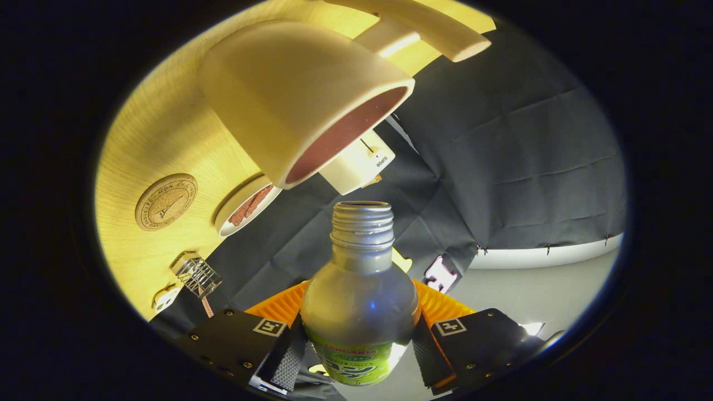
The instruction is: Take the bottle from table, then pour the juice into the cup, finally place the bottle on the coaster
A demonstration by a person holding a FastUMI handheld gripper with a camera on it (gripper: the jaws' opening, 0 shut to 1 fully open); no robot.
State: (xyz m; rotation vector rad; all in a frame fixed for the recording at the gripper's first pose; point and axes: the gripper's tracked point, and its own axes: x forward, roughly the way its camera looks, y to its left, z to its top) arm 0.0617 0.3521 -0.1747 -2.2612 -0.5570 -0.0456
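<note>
Bottle (360,301) clamped btwn hand-held gripper (360,356) fingers

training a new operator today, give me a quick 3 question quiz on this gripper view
1. True or false: the bottle has its cap on.
2. What are the gripper fingers doing? A) spread apart with nothing in them B) pressing on the bottle from both sides C) holding the cup
3. Which thing lies just ahead of the bottle's mouth?

Key:
1. False. The threaded neck is open.
2. B
3. The cream cup, its rim turned toward the bottle; the round coaster lies off to one side on the wooden table.
</note>
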